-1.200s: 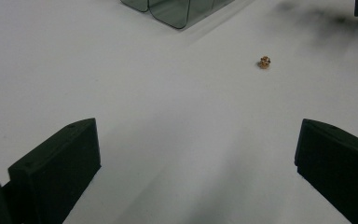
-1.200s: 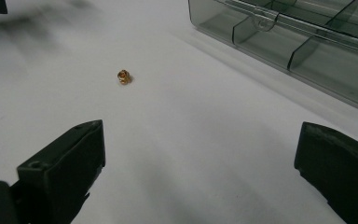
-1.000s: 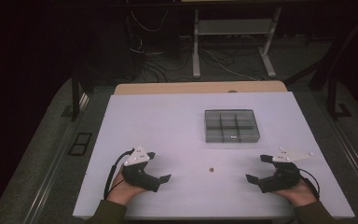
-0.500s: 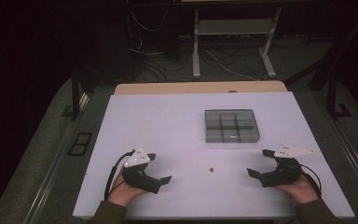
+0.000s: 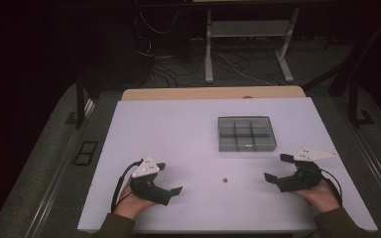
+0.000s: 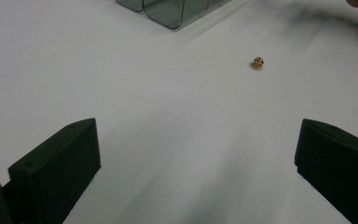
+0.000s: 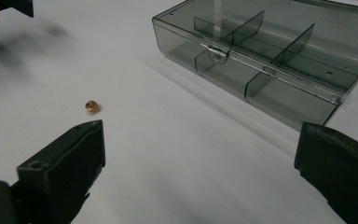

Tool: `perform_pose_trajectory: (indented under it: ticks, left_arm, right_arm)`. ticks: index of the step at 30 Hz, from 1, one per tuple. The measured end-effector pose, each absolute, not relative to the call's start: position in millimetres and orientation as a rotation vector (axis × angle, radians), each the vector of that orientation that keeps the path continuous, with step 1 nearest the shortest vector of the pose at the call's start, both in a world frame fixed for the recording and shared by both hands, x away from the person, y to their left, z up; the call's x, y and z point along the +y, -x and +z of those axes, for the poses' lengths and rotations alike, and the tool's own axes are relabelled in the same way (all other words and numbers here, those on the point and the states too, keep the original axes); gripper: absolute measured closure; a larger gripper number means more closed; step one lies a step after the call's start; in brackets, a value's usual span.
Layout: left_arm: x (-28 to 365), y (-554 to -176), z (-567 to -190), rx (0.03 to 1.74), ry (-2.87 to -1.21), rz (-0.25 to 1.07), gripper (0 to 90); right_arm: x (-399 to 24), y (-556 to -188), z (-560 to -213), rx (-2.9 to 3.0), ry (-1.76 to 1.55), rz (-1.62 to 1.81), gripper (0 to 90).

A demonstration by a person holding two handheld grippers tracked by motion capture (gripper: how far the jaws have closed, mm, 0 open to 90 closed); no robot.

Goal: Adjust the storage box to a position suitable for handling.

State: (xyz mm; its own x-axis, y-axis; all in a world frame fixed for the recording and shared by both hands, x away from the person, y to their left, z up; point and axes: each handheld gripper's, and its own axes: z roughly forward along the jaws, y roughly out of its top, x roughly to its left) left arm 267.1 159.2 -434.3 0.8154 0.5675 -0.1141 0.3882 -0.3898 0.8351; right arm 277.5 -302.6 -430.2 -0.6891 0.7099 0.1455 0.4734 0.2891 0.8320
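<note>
Currently, I held left gripper (image 5: 169, 179) and right gripper (image 5: 277, 167) with jaws apart, lower frame; brass nut (image 5: 224, 180) lay between them, compartment box (image 5: 246, 133) above.

No readable text from my station. I find no label, brand or number on smoky compartment box (image 7: 279, 65), none on white worktop (image 5: 178, 129), none on small brass nut (image 6: 258, 62). Grey plates atop left gripper (image 5: 167, 178) and right gripper (image 5: 277, 167) carry dots only, no lettering I can make out.
</note>
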Motion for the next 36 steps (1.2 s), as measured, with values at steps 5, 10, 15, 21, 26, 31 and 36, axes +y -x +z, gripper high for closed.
perform_pose_trajectory:
  ticks: [5, 10, 15, 21, 26, 31, 36]
  left_arm:
    - [159.3, -267.0, -434.2, 0.708, -2.027, 0.231, 0.0]
    - [160.0, -267.4, -434.0, 0.712, -2.024, 0.23, 0.0]
    - [159.7, -267.2, -434.2, 0.711, -2.023, 0.23, 0.0]
    - [160.1, -267.6, -434.2, 0.714, -2.026, 0.233, 0.0]
    - [160.0, -267.0, -433.9, 0.71, -2.032, 0.246, 0.0]
    - [159.5, -267.3, -433.9, 0.713, -2.028, 0.243, 0.0]
    - [159.1, -267.3, -433.8, 0.711, -2.027, 0.238, 0.0]
  right_arm:
    - [-304.7, -281.5, -426.4, 2.301, -1.11, 1.344, 1.6]
    - [-306.4, -286.9, -422.5, 2.301, -1.121, 1.339, 1.6]
    - [-305.4, -292.8, -418.7, 2.305, -1.124, 1.33, 1.6]
    - [-304.6, -300.3, -415.8, 2.301, -1.127, 1.333, 1.6]
    - [-306.1, -307.6, -411.7, 2.283, -1.13, 1.338, 1.6]
    - [-307.1, -313.9, -407.6, 2.269, -1.128, 1.344, 1.7]
    - [-308.2, -319.5, -405.3, 2.261, -1.127, 1.361, 1.6]
